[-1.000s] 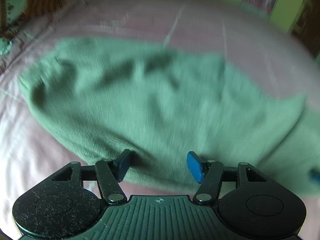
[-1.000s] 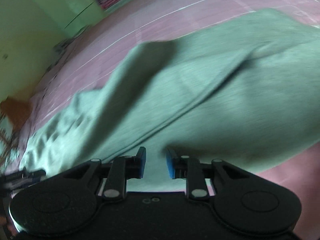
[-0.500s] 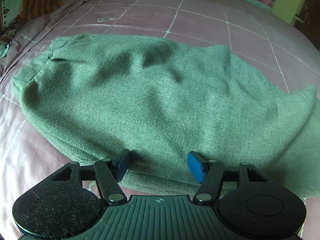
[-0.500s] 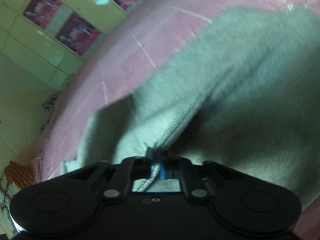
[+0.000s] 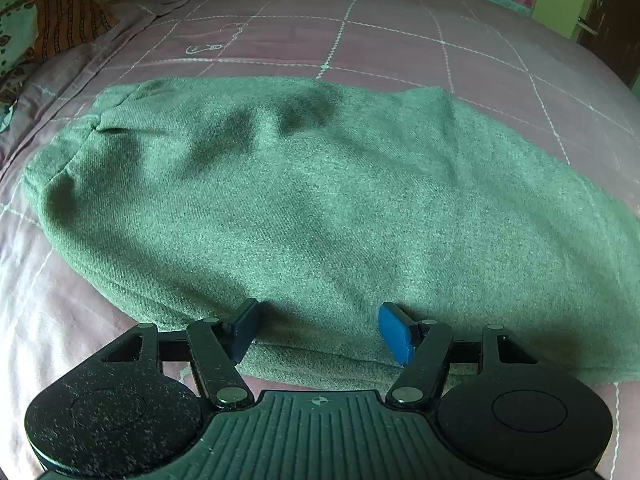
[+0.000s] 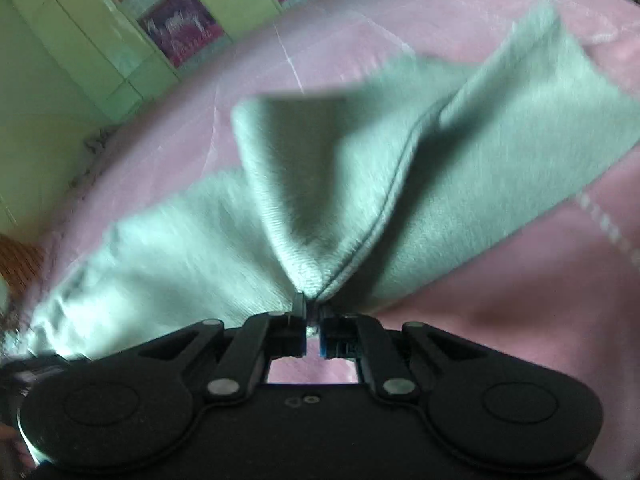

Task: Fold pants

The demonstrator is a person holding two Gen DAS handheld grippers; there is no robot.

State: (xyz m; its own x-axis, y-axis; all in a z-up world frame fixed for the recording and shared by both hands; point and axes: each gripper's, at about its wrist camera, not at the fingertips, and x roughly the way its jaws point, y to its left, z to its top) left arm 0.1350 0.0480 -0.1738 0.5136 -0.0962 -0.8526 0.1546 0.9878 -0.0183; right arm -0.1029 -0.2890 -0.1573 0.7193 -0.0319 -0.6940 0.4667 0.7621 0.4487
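Note:
The green pants (image 5: 304, 208) lie spread on a pink checked bedsheet (image 5: 400, 36). In the left wrist view the waist end lies at the left. My left gripper (image 5: 318, 330) is open, its blue pads over the near edge of the pants, holding nothing. In the right wrist view my right gripper (image 6: 313, 312) is shut on a seamed edge of the pants (image 6: 340, 184) and lifts the cloth into a peaked fold above the sheet (image 6: 500, 300).
An orange patterned cloth (image 5: 64, 16) lies at the bed's far left corner. Green cupboard doors with pink posters (image 6: 176, 28) stand behind the bed. A dark wooden door (image 5: 612, 20) is at the far right.
My right gripper closed on the pants' edge and has pulled it up and across, raising a fold. My left gripper stayed open at the near edge.

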